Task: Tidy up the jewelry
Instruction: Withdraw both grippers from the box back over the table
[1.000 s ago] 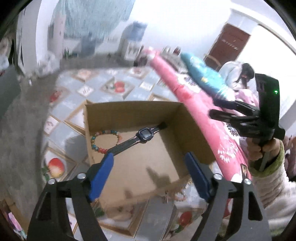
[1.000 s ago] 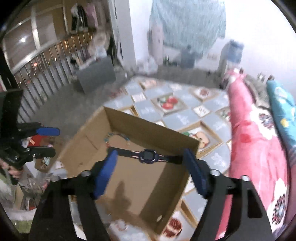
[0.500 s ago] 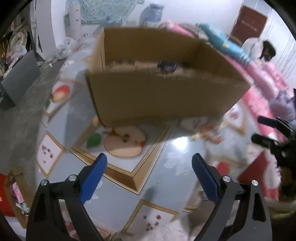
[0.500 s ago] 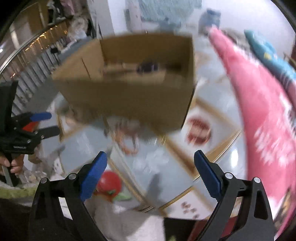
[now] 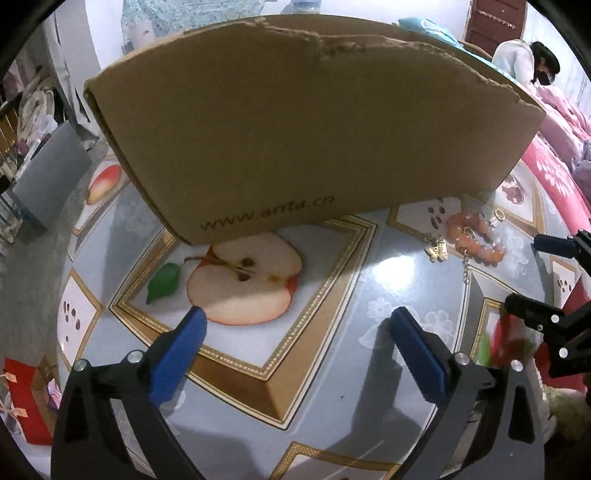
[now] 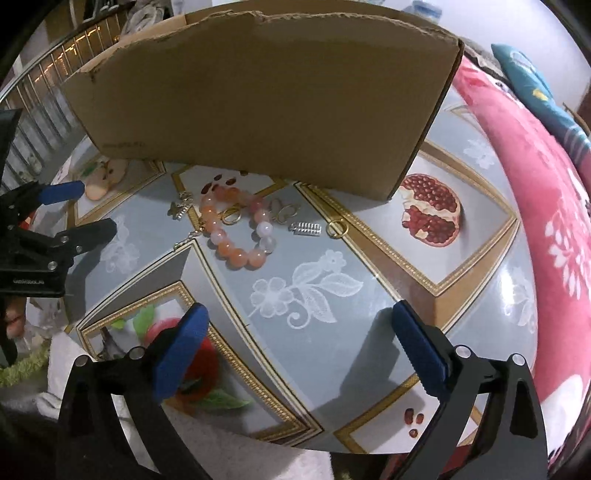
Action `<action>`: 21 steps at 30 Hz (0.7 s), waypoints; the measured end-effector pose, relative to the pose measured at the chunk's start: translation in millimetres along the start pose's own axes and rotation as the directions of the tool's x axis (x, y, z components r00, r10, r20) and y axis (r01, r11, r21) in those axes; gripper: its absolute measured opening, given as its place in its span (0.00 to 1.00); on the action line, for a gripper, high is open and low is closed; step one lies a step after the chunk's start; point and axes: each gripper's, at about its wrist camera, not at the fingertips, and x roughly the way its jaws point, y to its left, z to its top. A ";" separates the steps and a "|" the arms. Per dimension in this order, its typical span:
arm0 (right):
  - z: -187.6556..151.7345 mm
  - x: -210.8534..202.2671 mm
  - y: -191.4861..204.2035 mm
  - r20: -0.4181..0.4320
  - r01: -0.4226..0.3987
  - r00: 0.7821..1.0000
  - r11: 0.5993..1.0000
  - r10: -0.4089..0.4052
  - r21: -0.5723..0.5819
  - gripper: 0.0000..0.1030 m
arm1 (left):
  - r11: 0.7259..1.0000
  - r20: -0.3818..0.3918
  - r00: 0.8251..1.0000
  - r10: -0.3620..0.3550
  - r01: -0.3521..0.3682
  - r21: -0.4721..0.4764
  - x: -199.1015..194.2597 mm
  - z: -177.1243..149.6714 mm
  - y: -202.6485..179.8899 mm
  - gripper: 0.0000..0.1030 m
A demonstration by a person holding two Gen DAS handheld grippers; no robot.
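Cardboard box (image 5: 295,125) fills the left wrist view, standing on the fruit-print tablecloth (image 5: 332,369). The left gripper (image 5: 295,332) hangs over a printed apple, jaws opening wide with nothing between them; an orange bead bracelet (image 5: 474,236) lies off to its right.

From the right wrist, the right gripper (image 6: 299,332) is likewise opening and empty, above bare cloth. The bracelet, gold rings (image 6: 337,228) and a silver clasp (image 6: 306,229) lie just before the box.

- A home bedroom: a bed with a pink floral quilt (image 6: 532,192) runs alongside.
- A fruit-patterned tablecloth (image 6: 332,295) covers the table.
- A wooden door (image 5: 493,22) stands behind a seated person (image 5: 524,59).
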 end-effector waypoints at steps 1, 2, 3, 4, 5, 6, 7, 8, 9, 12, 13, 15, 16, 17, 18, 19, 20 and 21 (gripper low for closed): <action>0.6 -0.3 -0.2 -0.002 -0.002 1.000 1.000 0.002 -0.004 0.92 | 1.000 -0.005 1.000 -0.003 0.003 0.001 0.3 0.9 0.4 0.94; 0.7 -0.9 -0.6 -0.003 -0.006 1.000 1.000 0.006 -0.007 0.92 | 1.000 -0.011 1.000 -0.003 0.003 0.004 0.5 2.2 0.5 0.95; 1.2 -1.2 -0.9 -0.005 -0.009 1.000 1.000 0.009 -0.008 0.92 | 1.000 -0.014 1.000 -0.004 0.004 0.005 0.6 2.8 1.4 0.95; 1.4 -1.0 -3.3 -0.005 -0.010 1.000 1.000 0.010 -0.009 0.92 | 1.000 -0.015 1.000 -0.005 0.005 0.005 0.6 3.4 1.7 0.95; 1.5 -1.8 -3.5 -0.004 -0.008 1.000 1.000 0.008 -0.014 0.92 | 1.000 -0.015 1.000 -0.006 0.006 0.007 0.6 3.8 2.0 0.95; 1.1 -2.0 -3.9 -0.005 -0.006 1.000 1.000 0.006 -0.019 0.92 | 1.000 -0.016 1.000 -0.007 0.007 0.008 0.8 3.9 0.0 0.95; 1.0 -3.1 -4.6 -0.005 -0.008 1.000 1.000 0.008 -0.023 0.92 | 1.000 -0.017 1.000 -0.007 0.007 0.009 0.9 4.9 0.9 0.95; 0.7 -3.9 -5.4 -0.001 -0.013 1.000 1.000 0.013 -0.021 0.92 | 1.000 -0.019 1.000 -0.008 0.008 0.011 1.1 5.8 1.0 0.95; -4.0 -1.8 -1.4 0.006 -0.015 1.000 1.000 0.015 -0.020 0.92 | 1.000 -0.018 1.000 -0.009 0.009 0.011 1.8 7.3 2.9 0.95; -4.4 -3.8 -3.8 0.013 -0.028 1.000 1.000 0.028 -0.014 0.92 | 1.000 -0.006 1.000 -0.009 0.009 0.015 3.5 2.7 6.2 0.95; -7.4 -5.0 -1.9 0.014 -0.034 0.999 0.999 0.034 -0.005 0.92 | 1.000 -0.003 1.000 -0.009 0.009 0.016 3.3 1.0 6.8 0.96; -7.3 -13.7 -3.4 0.042 -0.051 0.998 0.999 0.050 0.014 0.92 | 1.000 0.001 1.000 -0.007 0.007 0.019 3.1 -3.0 7.5 0.96; -7.6 -21.2 -3.5 0.078 -0.063 0.995 0.998 0.062 0.016 0.92 | 1.000 0.005 1.000 -0.009 0.009 0.021 3.2 -3.0 7.7 0.96; -8.4 -25.5 -5.2 0.101 -0.076 0.992 0.997 0.074 0.017 0.92 | 1.000 0.007 1.000 -0.011 0.010 0.022 3.8 -3.6 6.5 0.96; -9.1 -31.1 -5.4 0.127 -0.105 0.987 0.994 0.101 0.020 0.92 | 1.000 0.010 1.000 -0.011 0.011 0.022 4.0 -4.4 6.3 0.96; -9.7 -33.8 -4.9 0.137 -0.128 0.983 0.992 0.124 0.023 0.91 | 1.000 0.011 1.000 -0.006 0.006 0.017 4.0 -5.2 5.9 0.96; -10.9 -37.2 -4.9 0.152 -0.168 0.975 0.986 0.162 0.025 0.88 | 1.000 0.015 1.000 0.001 -0.001 0.012 3.4 -5.9 6.1 0.95; -12.6 -39.4 -4.9 0.165 -0.196 0.968 0.980 0.189 0.027 0.81 | 1.000 0.030 1.000 -0.004 0.004 0.007 1.2 -6.1 5.8 0.93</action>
